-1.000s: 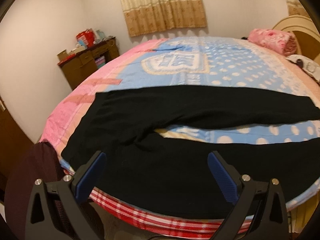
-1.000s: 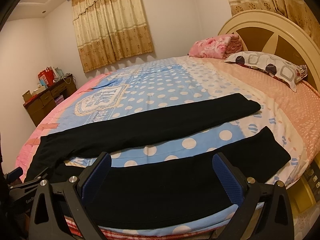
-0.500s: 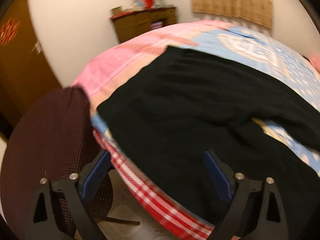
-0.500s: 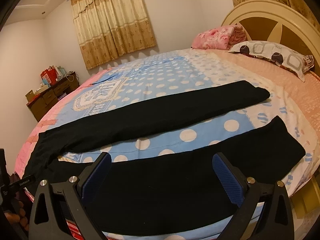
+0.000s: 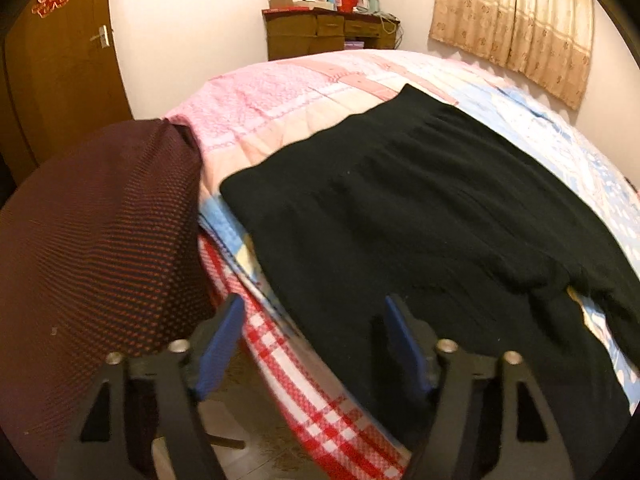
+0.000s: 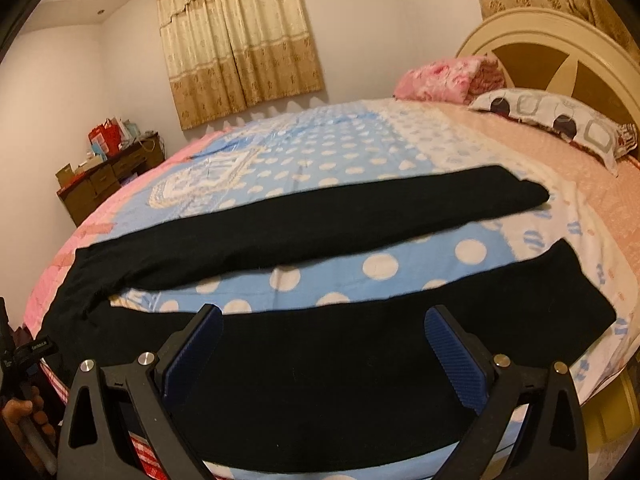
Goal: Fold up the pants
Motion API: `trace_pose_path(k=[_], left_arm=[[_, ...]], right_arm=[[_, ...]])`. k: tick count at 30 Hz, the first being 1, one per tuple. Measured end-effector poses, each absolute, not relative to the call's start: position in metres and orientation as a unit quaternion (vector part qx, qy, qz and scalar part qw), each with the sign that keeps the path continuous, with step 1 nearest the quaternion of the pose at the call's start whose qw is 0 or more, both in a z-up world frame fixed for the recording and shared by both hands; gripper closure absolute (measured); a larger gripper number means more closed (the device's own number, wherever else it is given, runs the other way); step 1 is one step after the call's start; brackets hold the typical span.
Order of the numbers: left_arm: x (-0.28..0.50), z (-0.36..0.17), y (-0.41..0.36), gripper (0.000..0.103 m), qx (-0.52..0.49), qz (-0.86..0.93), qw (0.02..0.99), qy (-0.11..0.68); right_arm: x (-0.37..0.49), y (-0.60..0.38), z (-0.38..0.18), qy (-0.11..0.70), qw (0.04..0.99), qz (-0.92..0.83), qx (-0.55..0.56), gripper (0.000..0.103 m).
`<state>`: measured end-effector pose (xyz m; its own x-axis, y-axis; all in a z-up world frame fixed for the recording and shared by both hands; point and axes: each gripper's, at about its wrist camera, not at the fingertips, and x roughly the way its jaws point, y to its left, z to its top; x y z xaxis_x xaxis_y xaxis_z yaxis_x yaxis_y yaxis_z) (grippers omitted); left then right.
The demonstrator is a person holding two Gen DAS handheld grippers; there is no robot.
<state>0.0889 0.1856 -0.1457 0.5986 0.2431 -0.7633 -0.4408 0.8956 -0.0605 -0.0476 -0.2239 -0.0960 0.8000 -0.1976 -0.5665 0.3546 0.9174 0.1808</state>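
Black pants (image 6: 320, 224) lie spread flat on the bed, waist at the left, both legs stretched to the right with a gap of blue dotted sheet between them. In the left wrist view the waist part (image 5: 400, 208) fills the middle. My left gripper (image 5: 316, 340) is open and empty, hovering at the bed's near edge by the waist corner, right finger over the black cloth. My right gripper (image 6: 324, 344) is open and empty, just above the near leg (image 6: 360, 352) at its middle.
A dark red mesh chair back (image 5: 96, 240) stands against the bed's corner on the left. A wooden dresser (image 5: 328, 36) with clutter stands by the far wall. Pillows (image 6: 560, 124) and a pink blanket (image 6: 440, 80) lie by the headboard (image 6: 560, 60). The red plaid sheet edge (image 5: 304, 380) hangs below.
My left gripper has swung left toward the waist corner of the pants, bringing the chair and door into view. My right gripper has moved a little closer over the near leg.
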Motion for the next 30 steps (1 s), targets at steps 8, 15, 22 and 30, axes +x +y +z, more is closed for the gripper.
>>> trace_pose_path(k=[8, 15, 22, 30], left_arm=[[0.1, -0.156, 0.196, 0.074, -0.182, 0.108, 0.898, 0.385], [0.101, -0.144, 0.2, 0.092, -0.202, 0.063, 0.914, 0.346], [0.11, -0.158, 0.207, 0.089, -0.203, 0.082, 0.894, 0.39], [0.103, -0.157, 0.22, 0.067, -0.24, 0.098, 0.884, 0.389]], right_arm=[[-0.051, -0.228, -0.104, 0.274, 0.942, -0.141, 0.134, 0.003], [-0.047, -0.238, -0.117, 0.296, 0.933, -0.145, 0.143, 0.003], [-0.043, -0.249, -0.132, 0.326, 0.92, -0.146, 0.163, 0.003], [-0.039, -0.254, -0.139, 0.341, 0.912, -0.148, 0.174, 0.003]])
